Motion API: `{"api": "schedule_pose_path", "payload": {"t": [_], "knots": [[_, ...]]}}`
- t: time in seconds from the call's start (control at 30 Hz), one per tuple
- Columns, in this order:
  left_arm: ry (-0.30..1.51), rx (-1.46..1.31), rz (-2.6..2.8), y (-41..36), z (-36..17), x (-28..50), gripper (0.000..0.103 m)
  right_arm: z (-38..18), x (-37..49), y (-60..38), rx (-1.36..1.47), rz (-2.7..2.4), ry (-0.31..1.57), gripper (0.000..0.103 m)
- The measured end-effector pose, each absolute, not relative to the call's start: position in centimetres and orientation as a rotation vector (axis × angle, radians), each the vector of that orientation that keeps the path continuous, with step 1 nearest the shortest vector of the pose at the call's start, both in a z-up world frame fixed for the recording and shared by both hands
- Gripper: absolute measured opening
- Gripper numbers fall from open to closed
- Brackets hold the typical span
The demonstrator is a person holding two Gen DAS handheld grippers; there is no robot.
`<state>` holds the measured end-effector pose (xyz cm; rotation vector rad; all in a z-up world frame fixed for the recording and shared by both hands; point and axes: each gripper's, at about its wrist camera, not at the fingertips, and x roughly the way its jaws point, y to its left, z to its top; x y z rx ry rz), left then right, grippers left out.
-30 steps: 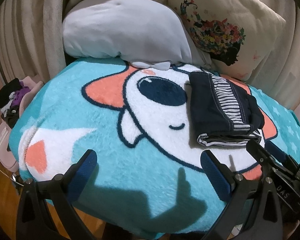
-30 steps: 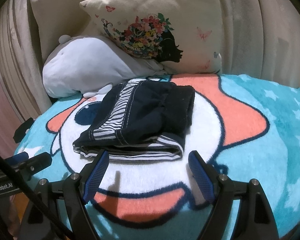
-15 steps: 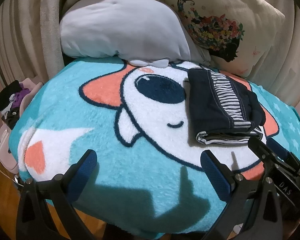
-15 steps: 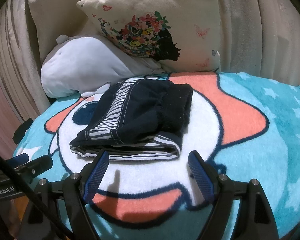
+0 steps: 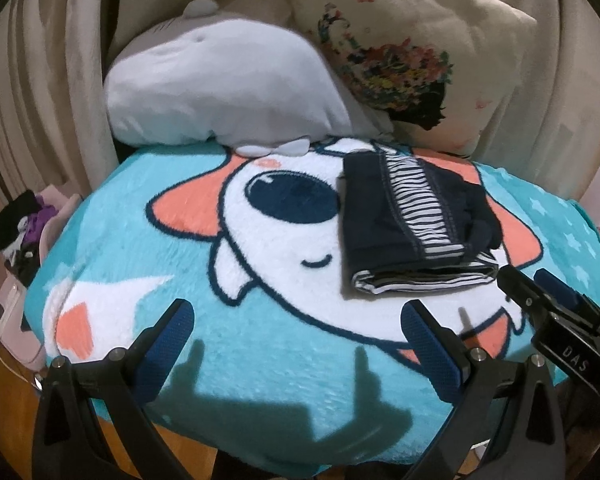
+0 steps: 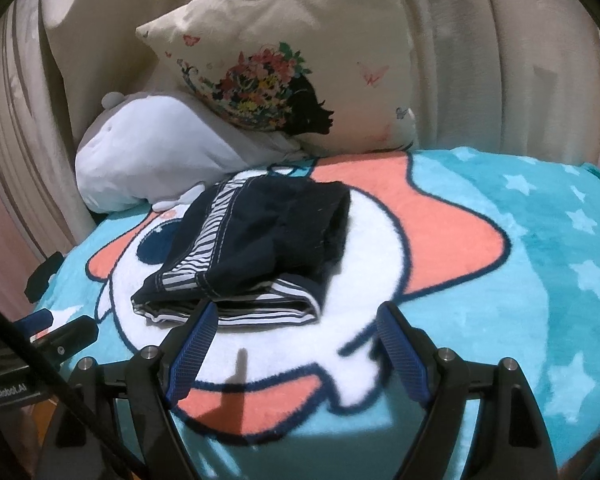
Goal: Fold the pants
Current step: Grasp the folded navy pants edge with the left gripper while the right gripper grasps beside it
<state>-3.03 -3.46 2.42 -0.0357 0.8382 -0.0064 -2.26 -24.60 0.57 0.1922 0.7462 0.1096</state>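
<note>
The dark navy pants (image 5: 412, 220) with a striped lining lie folded into a small stack on the teal cartoon blanket (image 5: 140, 256). They also show in the right wrist view (image 6: 256, 248). My left gripper (image 5: 300, 344) is open and empty, near the blanket's front edge, left of the stack. My right gripper (image 6: 296, 344) is open and empty, just in front of the stack, its left finger (image 6: 192, 344) close to the stack's front edge. The right gripper's body shows in the left wrist view (image 5: 556, 328).
A grey plush pillow (image 5: 224, 88) and a floral cushion (image 5: 404, 56) lean at the back of the blanket against beige curtains (image 6: 500, 60). A pile of dark clothes (image 5: 20, 228) sits off the left side. Wooden floor (image 5: 8, 392) shows below.
Both grippers have drawn back and dropped a little from the blanket; the view shifted and is blurred. The folded pants have not moved.
</note>
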Motion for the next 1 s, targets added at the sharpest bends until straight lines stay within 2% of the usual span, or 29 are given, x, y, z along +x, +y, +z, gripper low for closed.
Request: {"api": "schedule_pose_path", "payload": {"t": [0.23,0.47,0.57,0.67,0.77,0.8,0.83,0.87,0.93,1.0], "knots": [[0.789,-0.04,-0.062,-3.4,4.6,-2.1,0.103,0.8,-1.4,-27.2,0.234,0.127,0.783,0.086],[0.923,-0.191,-0.252,-3.1,3.0,7.9,0.103,-0.6,4.8,-30.9,0.494,0.246,0.9,0.086],[1.001,-0.248,-0.297,-3.6,1.0,12.0,0.103,-1.8,8.2,-30.9,0.554,0.283,0.95,0.082],[1.067,-0.287,-0.342,-4.3,-1.0,14.8,0.102,-3.6,11.1,-30.5,0.613,0.309,1.016,0.073],[1.076,-0.304,-0.386,-5.2,-2.2,16.1,0.095,-3.8,12.7,-29.7,0.624,0.341,1.008,0.072],[1.065,-0.31,-0.413,-5.5,-2.2,16.2,0.076,-3.9,13.2,-29.3,0.627,0.36,1.009,0.066],[1.077,-0.338,-0.461,-5.7,-2.3,16.3,0.06,-4.1,13.6,-28.9,0.633,0.382,1.017,0.056],[1.089,-0.365,-0.49,-5.9,-2.3,16.5,0.042,-4.2,13.9,-28.7,0.628,0.384,1.022,0.053],[1.069,-0.358,-0.479,-6.2,-1.7,16.5,0.04,-3.9,14.0,-28.4,0.615,0.384,1.007,0.043],[1.06,-0.343,-0.48,-6.7,-1.2,16.8,0.037,-3.0,14.0,-28.5,0.618,0.404,0.974,0.04]]}}
